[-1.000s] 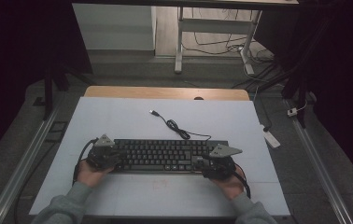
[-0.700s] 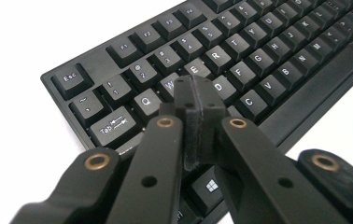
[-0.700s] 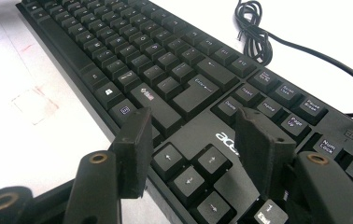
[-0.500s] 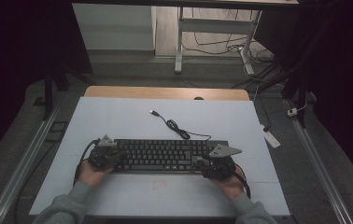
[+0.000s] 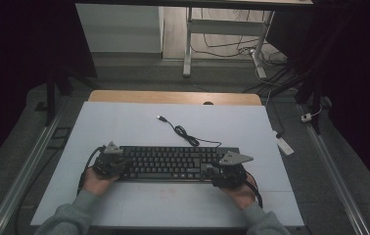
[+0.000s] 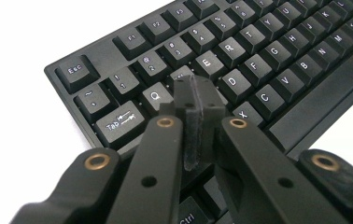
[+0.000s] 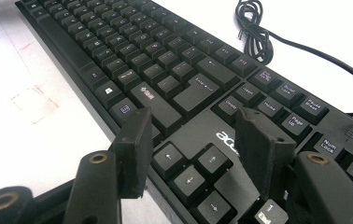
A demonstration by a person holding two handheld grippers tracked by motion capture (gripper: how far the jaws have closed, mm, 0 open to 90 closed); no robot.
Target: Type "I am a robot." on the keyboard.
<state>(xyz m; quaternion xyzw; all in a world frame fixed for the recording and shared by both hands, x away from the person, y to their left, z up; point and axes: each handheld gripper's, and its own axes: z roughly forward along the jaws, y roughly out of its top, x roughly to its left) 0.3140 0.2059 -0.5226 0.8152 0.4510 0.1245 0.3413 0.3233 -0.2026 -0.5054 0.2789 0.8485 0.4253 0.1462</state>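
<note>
Not much diff. The left gripper (image 5: 117,162) w/ its hand has slid just a tiny bit toward the right along the keyboard (image 5: 173,163), over the left-end keys. No other change to tell btw then & now.

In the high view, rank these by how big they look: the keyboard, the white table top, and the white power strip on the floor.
1. White table top, largest.
2. Keyboard.
3. Power strip, smallest; it lies lower, farther from the camera, so it may look slightly undersized.
</note>
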